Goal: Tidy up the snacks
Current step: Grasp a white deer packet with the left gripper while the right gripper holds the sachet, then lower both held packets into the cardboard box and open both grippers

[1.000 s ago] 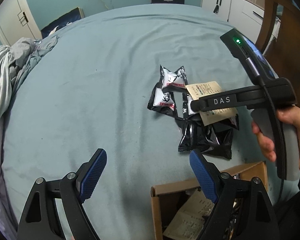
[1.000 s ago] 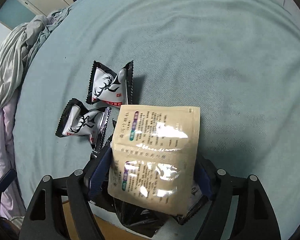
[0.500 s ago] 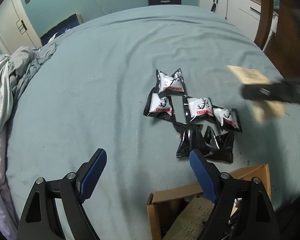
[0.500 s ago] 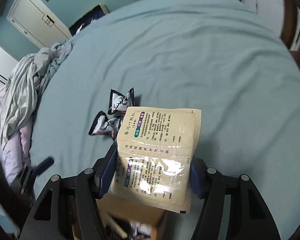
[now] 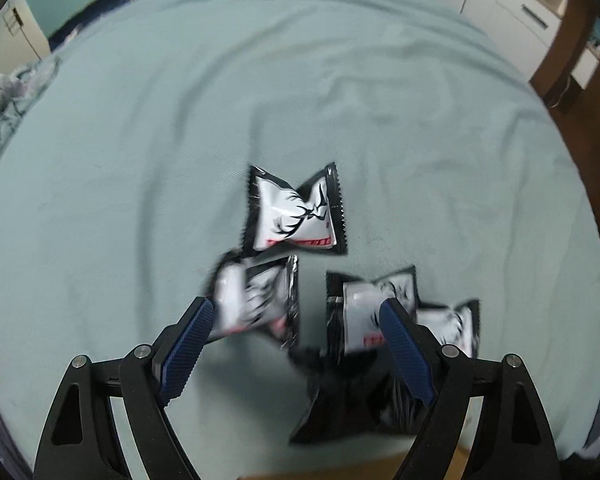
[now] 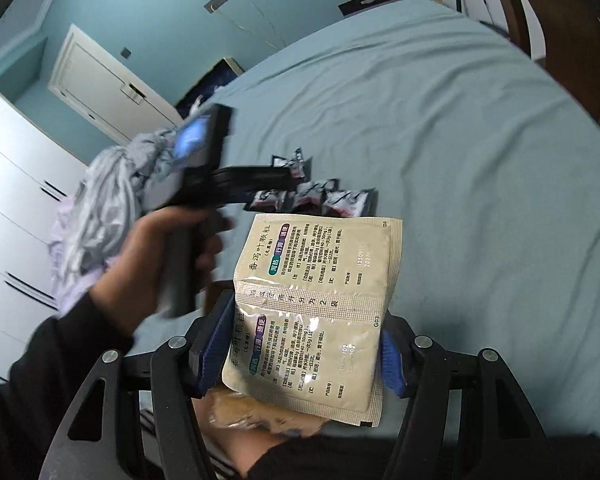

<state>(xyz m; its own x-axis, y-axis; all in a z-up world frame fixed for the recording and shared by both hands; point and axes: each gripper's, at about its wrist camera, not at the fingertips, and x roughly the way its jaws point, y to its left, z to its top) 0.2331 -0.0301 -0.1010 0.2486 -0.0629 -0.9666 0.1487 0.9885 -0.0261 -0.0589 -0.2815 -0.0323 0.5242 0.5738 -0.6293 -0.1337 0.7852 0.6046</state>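
The right gripper (image 6: 306,344) jaws clench a flat beige paper sachet (image 6: 316,312) at lower centre, printed with Chinese text and green and purple labels. The left gripper (image 5: 296,344) jaws stand released above black-and-white foil snack packets (image 5: 296,212) bearing an antlered deer emblem, at centre on the teal bedsheet (image 5: 140,140).

The right gripper (image 6: 304,344) holds a beige sachet strip (image 6: 316,308) between its blue pads; the strip stands upright, printed side to the camera. Behind it, on the blue-green bed sheet (image 6: 480,152), some black-and-white snack packets (image 6: 328,198) lie close together. At the left, a hand (image 6: 152,260) in a dark sleeve grips the handle of the left gripper (image 6: 216,180), which is blurred above the packets. Crumpled grey bedding (image 6: 112,188) lies beyond.
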